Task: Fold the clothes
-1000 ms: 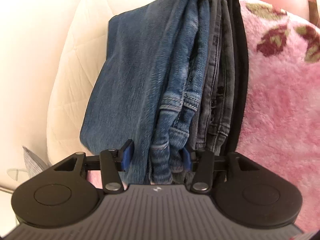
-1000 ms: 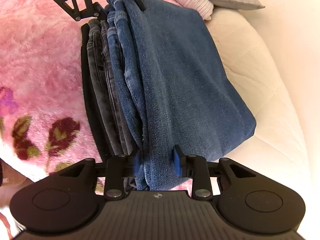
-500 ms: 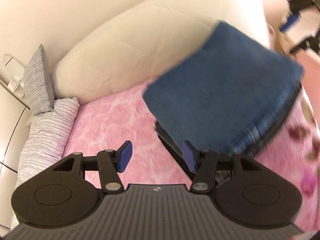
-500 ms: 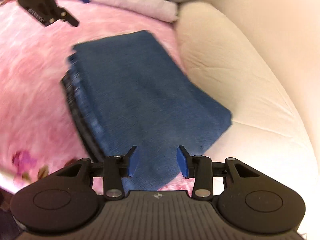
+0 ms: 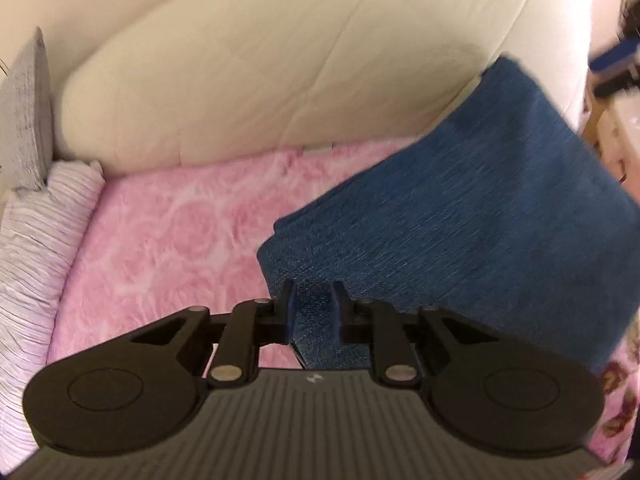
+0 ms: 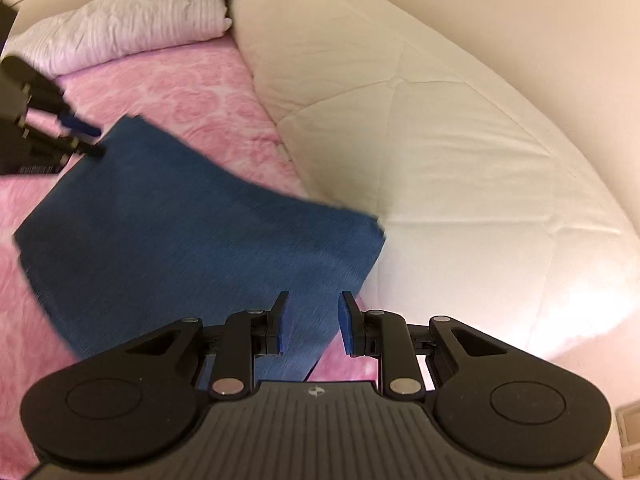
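Nearest the left wrist camera, the left gripper (image 5: 313, 312) is standing with its jaws narrowly parted over the near corner of the folded jeans (image 5: 460, 232); whether the pads are actually pinching denim, I cannot tell. The right gripper (image 6: 312, 326) is hovering with jaws moderately apart above the opposite edge, gripping nothing. The jeans are lying flat on the pink blanket (image 5: 172, 240), their far corner reaching the cream duvet (image 6: 420, 120). I judge that squaring the stack calls for pressing flat, not tugging. Farther off, a striped pillow (image 6: 120, 28) is resting.
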Motion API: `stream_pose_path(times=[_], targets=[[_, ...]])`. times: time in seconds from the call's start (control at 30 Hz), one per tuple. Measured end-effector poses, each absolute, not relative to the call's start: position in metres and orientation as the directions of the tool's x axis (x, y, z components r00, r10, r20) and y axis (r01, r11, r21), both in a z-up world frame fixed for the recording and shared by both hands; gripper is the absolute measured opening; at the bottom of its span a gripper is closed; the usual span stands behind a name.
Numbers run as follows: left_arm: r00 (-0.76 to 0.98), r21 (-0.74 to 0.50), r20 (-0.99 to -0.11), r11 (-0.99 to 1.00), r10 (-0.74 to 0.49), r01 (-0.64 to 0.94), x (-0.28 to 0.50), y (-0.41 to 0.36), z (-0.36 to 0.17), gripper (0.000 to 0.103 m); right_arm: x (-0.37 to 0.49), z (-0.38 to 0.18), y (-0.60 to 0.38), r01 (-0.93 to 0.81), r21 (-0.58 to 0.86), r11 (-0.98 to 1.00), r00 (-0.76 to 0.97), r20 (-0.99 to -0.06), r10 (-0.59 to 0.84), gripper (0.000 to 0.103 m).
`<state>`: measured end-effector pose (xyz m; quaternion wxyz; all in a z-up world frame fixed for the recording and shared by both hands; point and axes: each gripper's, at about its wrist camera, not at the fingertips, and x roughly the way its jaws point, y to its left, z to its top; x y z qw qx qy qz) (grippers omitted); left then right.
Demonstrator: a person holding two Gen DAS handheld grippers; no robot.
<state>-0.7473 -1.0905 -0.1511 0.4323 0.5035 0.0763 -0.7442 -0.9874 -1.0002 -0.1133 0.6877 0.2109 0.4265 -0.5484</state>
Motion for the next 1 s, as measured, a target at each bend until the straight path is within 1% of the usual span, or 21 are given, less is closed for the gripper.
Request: stream_pose_path(times=[0.07,0.17,0.23,0.37,0.43,0.53,0.63,0.67,0.73,0.83,0.9,1.0], targets=[[-0.097,0.315,-0.832,-0.609,-0.546,0.728,-0.748,-1.097,-0.161,0.016,-0.995,-0.122,-1.024,0.938,-0.158,0.309,0.053,-0.815,-0.577,0.024],[-0.068,0.322,-0.842,-0.6,-0.535,0.732,-0.751,-1.1,-0.171,0.015,-1.006,-0.135,-1.06,0.936,-0.144,0.322,0.077,-0.807,-0.585,0.021],[-0.056,0.312,-0.846,-0.579,-0.53,0.753,-0.75,-1.102,-0.176,0.015,-1.013,-0.151,-1.08,0.939,-0.107,0.327,0.098,-0.827,-0.554,0.018],[-0.046,0.309,-0.845,-0.557,-0.533,0.771,-0.751,-1.101,-0.182,0.015,-1.027,-0.196,-1.119,0.946,0.021,0.323,0.167,-0.886,-0.433,0.018],[-0.037,0.315,-0.845,-0.552,-0.534,0.772,-0.752,-1.101,-0.184,0.015,-1.025,-0.207,-1.127,0.941,0.032,0.337,0.177,-0.895,-0.409,0.021],[-0.034,0.293,-0.856,-0.539,-0.516,0.79,-0.752,-1.105,-0.182,0.014,-1.022,-0.214,-1.133,0.936,0.032,0.352,0.179,-0.902,-0.394,0.022],[-0.061,0.247,-0.872,-0.544,-0.487,0.802,-0.746,-1.108,-0.17,0.014,-1.023,-0.211,-1.135,0.934,0.038,0.354,0.182,-0.906,-0.383,0.022],[-0.08,0.221,-0.875,-0.541,-0.477,0.811,-0.743,-1.108,-0.162,0.015,-1.023,-0.211,-1.135,0.934,0.04,0.355,0.184,-0.907,-0.379,0.022],[-0.129,0.162,-0.874,-0.53,-0.468,0.832,-0.737,-1.111,-0.145,0.02,-1.023,-0.209,-1.137,0.933,0.045,0.357,0.186,-0.91,-0.372,0.022],[-0.194,0.048,-0.875,-0.479,-0.443,0.877,-0.729,-1.125,-0.133,0.019,-1.023,-0.207,-1.139,0.932,0.05,0.359,0.188,-0.913,-0.361,0.022],[-0.217,-0.023,-0.883,-0.423,-0.417,0.906,-0.73,-1.14,-0.136,0.019,-1.019,-0.208,-1.137,0.931,0.033,0.362,0.176,-0.912,-0.37,0.022],[-0.193,-0.051,-0.911,-0.364,-0.366,0.93,-0.735,-1.159,-0.154,0.016,-1.018,-0.206,-1.135,0.933,0.022,0.36,0.167,-0.911,-0.378,0.022]])
